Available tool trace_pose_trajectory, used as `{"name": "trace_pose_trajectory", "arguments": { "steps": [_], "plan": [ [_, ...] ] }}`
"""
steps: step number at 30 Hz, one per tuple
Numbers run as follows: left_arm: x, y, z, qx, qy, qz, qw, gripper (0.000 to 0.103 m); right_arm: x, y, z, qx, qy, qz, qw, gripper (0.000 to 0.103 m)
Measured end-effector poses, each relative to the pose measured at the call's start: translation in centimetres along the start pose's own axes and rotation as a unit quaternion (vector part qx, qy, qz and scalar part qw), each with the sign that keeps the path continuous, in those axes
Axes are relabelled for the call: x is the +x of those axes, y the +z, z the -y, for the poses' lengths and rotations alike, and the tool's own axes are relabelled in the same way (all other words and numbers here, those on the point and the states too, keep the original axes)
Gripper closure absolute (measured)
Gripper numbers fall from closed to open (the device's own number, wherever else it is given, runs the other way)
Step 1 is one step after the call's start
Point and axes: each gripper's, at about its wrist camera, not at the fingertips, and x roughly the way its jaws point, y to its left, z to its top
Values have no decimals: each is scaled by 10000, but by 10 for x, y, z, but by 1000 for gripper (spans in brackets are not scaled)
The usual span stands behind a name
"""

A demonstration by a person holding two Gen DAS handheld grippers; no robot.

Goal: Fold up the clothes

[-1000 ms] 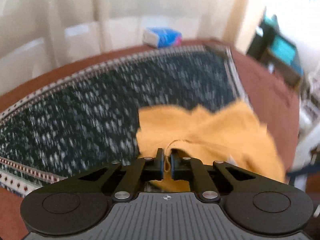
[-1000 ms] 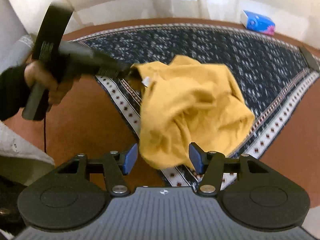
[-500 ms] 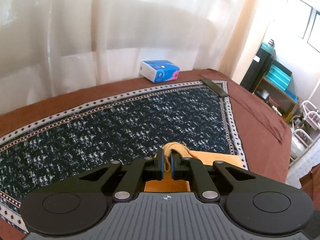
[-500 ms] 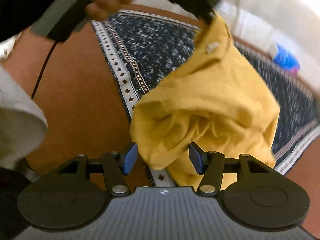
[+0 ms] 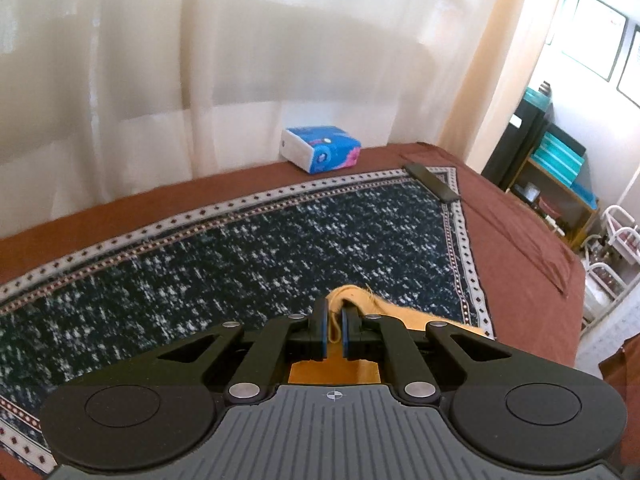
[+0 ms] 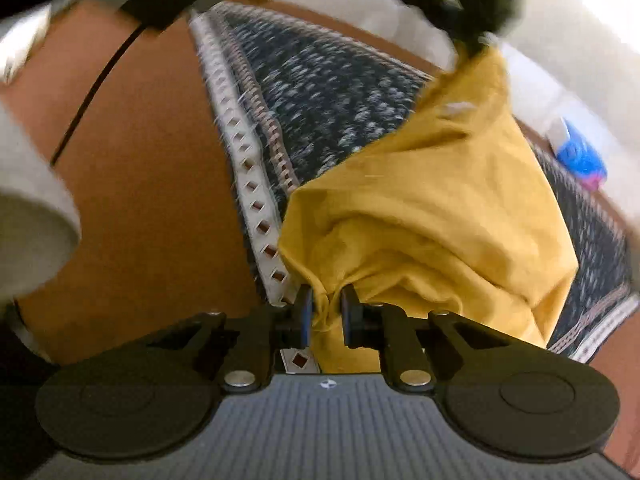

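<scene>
Above the patterned rug (image 5: pixel 248 256), one item: a mustard-yellow garment (image 6: pixel 432 216), crumpled and hanging lifted off the surface, held at two places; left gripper (image 5: pixel 335 330), fingers drawn together and clamped on a bunched yellow edge, raised high over the rug; right gripper (image 6: pixel 325 316), fingers likewise closed on a gathered fold at the cloth's lower hem, near the rug's white diamond border (image 6: pixel 256 216). Step in hand, by judgement: opening the garment out before the first fold; to do it well, draw the two grips apart until the edge between them runs taut, keep both at level height so the cloth hangs square, then lower it flat onto the rug, smoothing out the bunched middle; each grip holds a wad of cloth and not a clean corner, so a re-pinch may be wanted. Surface: dark speckled rug with a pale border, laid over a brown cloth (image 5: pixel 520 240). Room: a blue-and-white tissue pack (image 5: pixel 322 148) at the far edge; a flat dark bar (image 5: pixel 432 182) on the rug's corner; cream curtains (image 5: pixel 200 60) behind; shelving (image 5: pixel 560 168) to the right.
</scene>
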Motion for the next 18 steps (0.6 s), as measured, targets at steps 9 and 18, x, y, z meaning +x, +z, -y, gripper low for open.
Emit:
{"name": "trace_pose_trajectory", "arguments": {
  "steps": [9,18],
  "plan": [
    [-11,16,15,21,133,252,9996,101,-92,-4,137,2791,973,1295,9465,90],
    [80,21,55,3,369,-397,9985,100,-43,-67,282,4858,531,1040,8662,90]
  ]
}}
